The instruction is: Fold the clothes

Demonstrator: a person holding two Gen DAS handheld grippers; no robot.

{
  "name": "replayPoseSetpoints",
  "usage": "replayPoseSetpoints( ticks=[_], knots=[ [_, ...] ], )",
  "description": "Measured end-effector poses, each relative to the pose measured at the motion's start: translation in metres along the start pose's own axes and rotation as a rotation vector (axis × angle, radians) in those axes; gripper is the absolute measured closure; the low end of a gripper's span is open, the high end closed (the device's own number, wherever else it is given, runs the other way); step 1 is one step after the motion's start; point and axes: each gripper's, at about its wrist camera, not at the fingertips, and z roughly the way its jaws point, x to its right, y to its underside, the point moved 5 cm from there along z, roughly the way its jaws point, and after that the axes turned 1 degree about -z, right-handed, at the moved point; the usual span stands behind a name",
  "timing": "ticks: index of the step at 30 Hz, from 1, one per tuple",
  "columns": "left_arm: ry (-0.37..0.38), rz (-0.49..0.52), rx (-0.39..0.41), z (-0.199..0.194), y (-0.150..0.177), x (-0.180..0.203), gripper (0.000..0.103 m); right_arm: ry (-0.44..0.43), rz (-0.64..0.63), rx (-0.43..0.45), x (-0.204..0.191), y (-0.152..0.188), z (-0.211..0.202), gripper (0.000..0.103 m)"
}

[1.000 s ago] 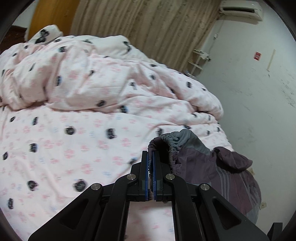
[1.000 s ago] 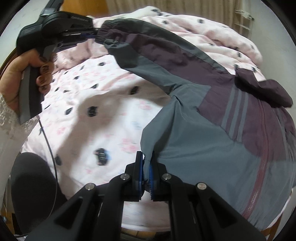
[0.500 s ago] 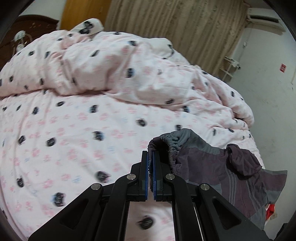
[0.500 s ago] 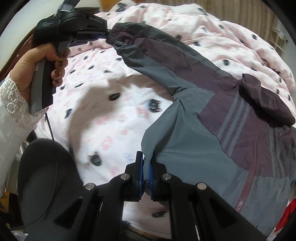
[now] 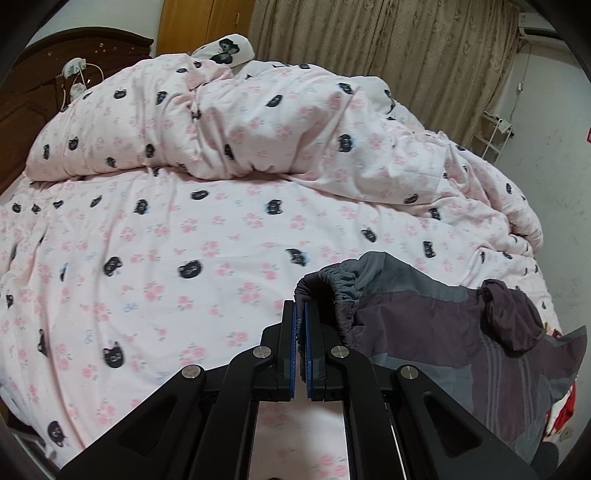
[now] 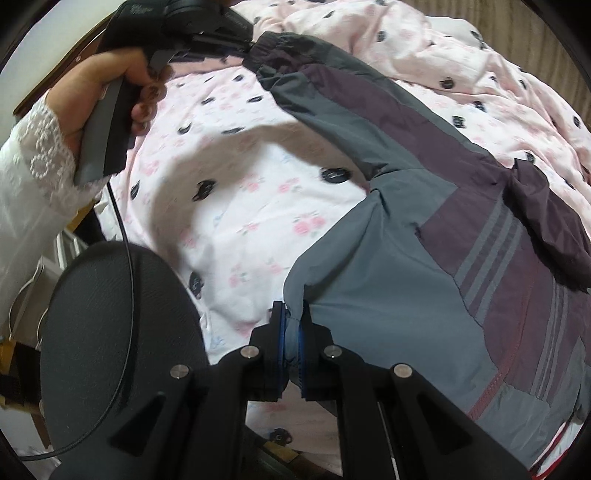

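Observation:
A grey and dark purple jacket (image 6: 424, 258) with pale stripes hangs spread above the bed. My left gripper (image 5: 300, 314) is shut on the elastic cuff of its sleeve (image 5: 332, 288); in the right wrist view that gripper (image 6: 221, 35) is at the top left, held by a hand (image 6: 107, 77) in a white lace sleeve. The sleeve (image 6: 351, 99) stretches from there down to the jacket body. My right gripper (image 6: 291, 325) is shut on the grey side edge of the jacket near its hem. The hood (image 6: 546, 218) droops at the right.
Beneath is a bed with a pink sheet (image 5: 184, 266) printed with black cat faces. A bunched duvet (image 5: 258, 122) lies across the far half. A dark wooden headboard (image 5: 33, 85), curtains (image 5: 388, 44) and a white wall (image 5: 554, 166) stand behind. A dark round object (image 6: 110, 332) sits at lower left.
Both grippers have lifted and swung left with the jacket; the left view now takes in more of the bed and headboard, and the sleeve is drawn out straighter.

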Motion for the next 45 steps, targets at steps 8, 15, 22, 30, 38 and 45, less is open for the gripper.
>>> replayPoseSetpoints(
  ticks=[8, 15, 22, 30, 38, 45],
  knots=[
    [-0.046, 0.008, -0.018, -0.006, 0.011, -0.022, 0.100, -0.025, -0.071, -0.029, -0.022, 0.009, 0.005, 0.097],
    [-0.089, -0.004, -0.043, -0.003, 0.024, -0.041, 0.100, -0.048, -0.128, -0.061, -0.041, 0.019, 0.011, 0.097],
    [-0.128, -0.047, -0.086, 0.007, 0.044, -0.062, 0.099, -0.069, -0.176, -0.096, -0.054, 0.031, 0.018, 0.097],
    [-0.222, -0.125, -0.095, 0.004, 0.059, -0.088, 0.095, -0.079, -0.200, -0.126, -0.058, 0.042, 0.026, 0.097],
    [-0.232, -0.153, -0.062, -0.006, 0.060, -0.092, 0.095, -0.087, -0.233, -0.130, -0.063, 0.050, 0.030, 0.083],
    [-0.134, -0.037, -0.010, -0.013, 0.051, -0.036, 0.094, -0.155, -0.238, -0.091, -0.064, 0.055, 0.009, 0.064]
  ],
)
